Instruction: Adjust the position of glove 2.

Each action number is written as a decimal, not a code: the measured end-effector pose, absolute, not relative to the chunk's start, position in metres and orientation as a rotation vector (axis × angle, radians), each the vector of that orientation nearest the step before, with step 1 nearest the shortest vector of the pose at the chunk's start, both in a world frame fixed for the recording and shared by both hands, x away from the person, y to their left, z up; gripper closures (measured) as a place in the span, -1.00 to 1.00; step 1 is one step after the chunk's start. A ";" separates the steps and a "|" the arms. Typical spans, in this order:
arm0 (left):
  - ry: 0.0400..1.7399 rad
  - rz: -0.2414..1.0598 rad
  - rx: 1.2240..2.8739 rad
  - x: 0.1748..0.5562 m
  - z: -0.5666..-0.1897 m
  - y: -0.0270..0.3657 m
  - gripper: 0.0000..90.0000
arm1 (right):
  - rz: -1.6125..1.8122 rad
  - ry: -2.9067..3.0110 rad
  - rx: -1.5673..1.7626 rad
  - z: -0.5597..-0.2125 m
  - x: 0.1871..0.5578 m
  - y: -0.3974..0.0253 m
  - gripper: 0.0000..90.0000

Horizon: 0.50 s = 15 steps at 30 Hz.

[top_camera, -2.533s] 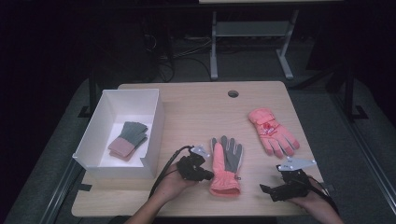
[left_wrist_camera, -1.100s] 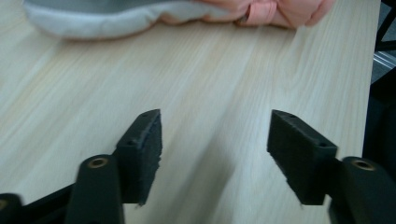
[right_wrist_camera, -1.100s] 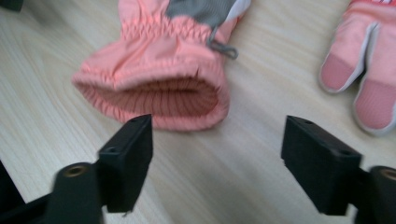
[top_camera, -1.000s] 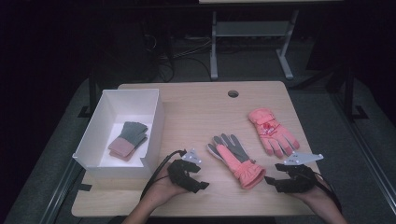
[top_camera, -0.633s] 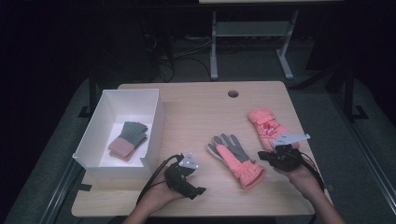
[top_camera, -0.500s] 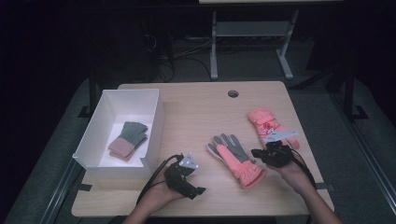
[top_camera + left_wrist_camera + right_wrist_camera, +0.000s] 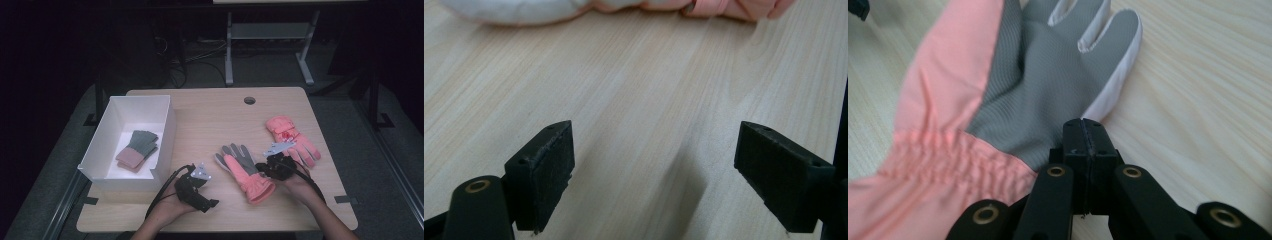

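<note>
A pink glove [image 7: 243,169] lies palm up and slanted in the middle of the table, its grey palm [image 7: 1048,80] facing up. My right gripper [image 7: 261,167] is at its right edge, jaws shut, tips [image 7: 1083,131] touching the palm's white rim; no fabric shows between them. A second pink glove [image 7: 291,137] lies behind it, back side up. My left gripper [image 7: 210,200] rests low near the front edge, left of the middle glove. Its jaws stand wide open [image 7: 654,185] over bare wood, and the glove's pink cuff [image 7: 734,7] lies beyond them.
A white box [image 7: 110,150] stands at the table's left with a folded grey and pink pair of gloves [image 7: 137,149] inside. A round cable hole [image 7: 249,100] sits near the far edge. The table's front edge is close to both hands.
The middle glove went from upright to slanted. My right gripper moved from the front right corner up and left to the glove's edge. My left gripper let go and drew back toward the front.
</note>
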<state>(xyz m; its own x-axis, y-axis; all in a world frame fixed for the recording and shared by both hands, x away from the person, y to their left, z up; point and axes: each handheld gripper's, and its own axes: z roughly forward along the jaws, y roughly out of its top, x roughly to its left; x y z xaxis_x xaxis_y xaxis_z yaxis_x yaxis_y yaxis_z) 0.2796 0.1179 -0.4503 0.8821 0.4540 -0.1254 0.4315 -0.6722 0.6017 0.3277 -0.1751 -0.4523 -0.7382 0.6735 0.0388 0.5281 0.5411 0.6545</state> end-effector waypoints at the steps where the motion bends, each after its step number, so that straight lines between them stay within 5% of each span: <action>1: 0.630 0.046 2.405 0.280 -0.451 0.119 -0.65 | 0.976 2.574 0.978 -0.454 0.329 -0.168 0.99; 8: 0.641 0.049 2.395 0.281 -0.450 0.120 -0.65 | 0.984 2.581 0.941 -0.446 0.332 -0.155 0.99; 15: 0.643 0.040 2.399 0.281 -0.451 0.120 -0.65 | 1.018 2.390 1.092 -0.415 0.374 -0.196 0.99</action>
<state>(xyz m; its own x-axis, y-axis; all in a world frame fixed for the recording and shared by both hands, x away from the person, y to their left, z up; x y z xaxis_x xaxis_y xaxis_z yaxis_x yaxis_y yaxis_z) 0.2806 0.1200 -0.4512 0.8796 0.4575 -0.1304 0.4380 -0.6717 0.5975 0.3740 -0.1955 -0.4146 -0.6556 0.7551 0.0028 0.5252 0.4532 0.7202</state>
